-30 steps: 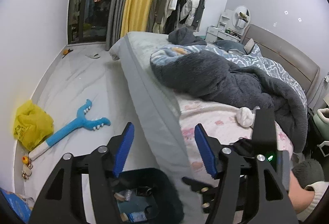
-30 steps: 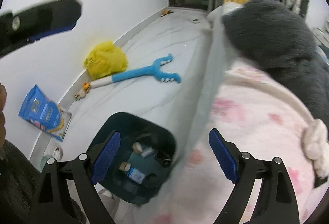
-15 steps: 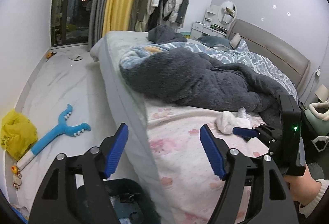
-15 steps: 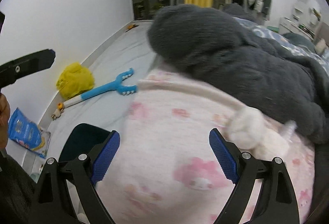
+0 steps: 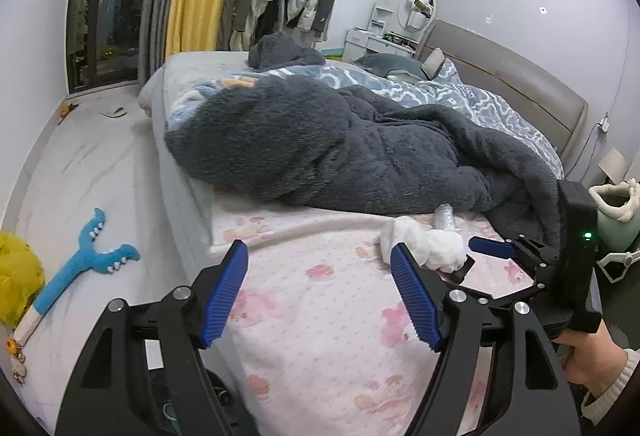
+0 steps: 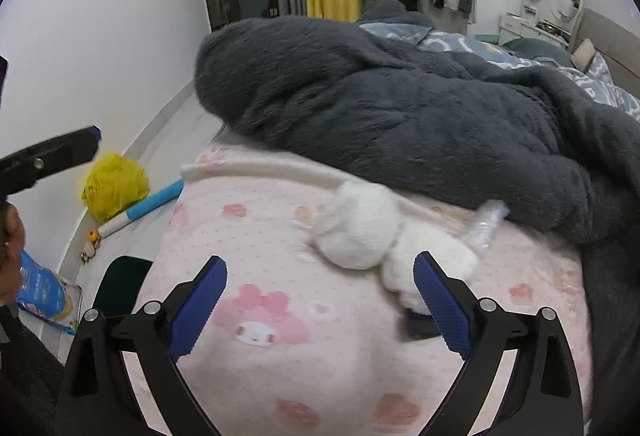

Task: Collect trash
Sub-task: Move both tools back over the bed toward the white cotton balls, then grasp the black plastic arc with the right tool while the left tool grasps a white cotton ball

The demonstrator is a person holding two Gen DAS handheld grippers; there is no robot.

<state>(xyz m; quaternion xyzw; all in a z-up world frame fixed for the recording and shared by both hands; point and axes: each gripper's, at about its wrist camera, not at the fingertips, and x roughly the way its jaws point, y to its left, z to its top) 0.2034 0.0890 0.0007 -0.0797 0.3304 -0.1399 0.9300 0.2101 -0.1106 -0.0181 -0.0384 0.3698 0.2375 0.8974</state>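
1. A white crumpled wad (image 6: 362,226) and a clear plastic scrap (image 6: 486,222) are lying on the pink blanket (image 6: 280,276), just below the dark grey fleece (image 6: 400,108); both are likely the trash to collect.
2. The right tongs (image 6: 320,300) are hanging spread, empty, having just been opening, with the wad just ahead of them, presumably readying a grab.
3. The left tongs (image 5: 318,296) are also gaping, having just been widening, with nothing between them, short of the wad.
4. The dark bin (image 6: 120,284) is sitting on the floor beside the blanket's edge, handy for dropping.
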